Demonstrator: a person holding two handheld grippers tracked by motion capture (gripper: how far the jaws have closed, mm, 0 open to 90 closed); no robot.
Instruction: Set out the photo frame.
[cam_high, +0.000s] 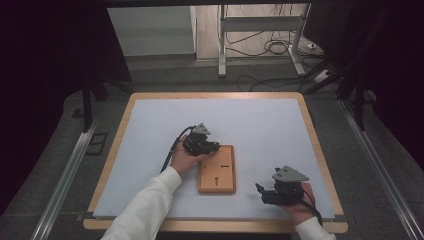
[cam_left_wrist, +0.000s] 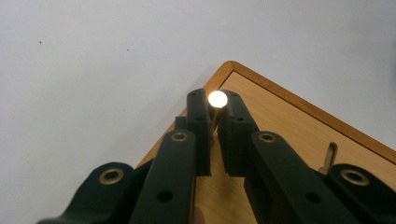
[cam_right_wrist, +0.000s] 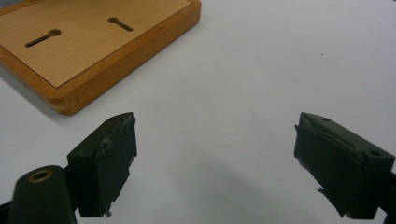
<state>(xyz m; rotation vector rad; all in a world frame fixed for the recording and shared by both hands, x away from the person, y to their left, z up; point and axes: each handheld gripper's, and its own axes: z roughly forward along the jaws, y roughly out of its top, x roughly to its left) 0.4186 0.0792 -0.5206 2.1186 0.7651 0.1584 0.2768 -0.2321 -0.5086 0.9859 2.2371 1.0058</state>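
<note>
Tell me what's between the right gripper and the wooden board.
Nothing: in the right gripper view, only bare white table surface separates the open right gripper from the wooden board.

A wood-edged table (cam_high: 115, 150) carries a pale grey mat (cam_high: 260, 125) that covers nearly the whole top. Lying flat on the mat, a little below centre, sits a wooden board (cam_high: 217, 170) with a raised rim and two keyhole-shaped slots cut in its face. Around the board the mat shows plain grey.
</note>
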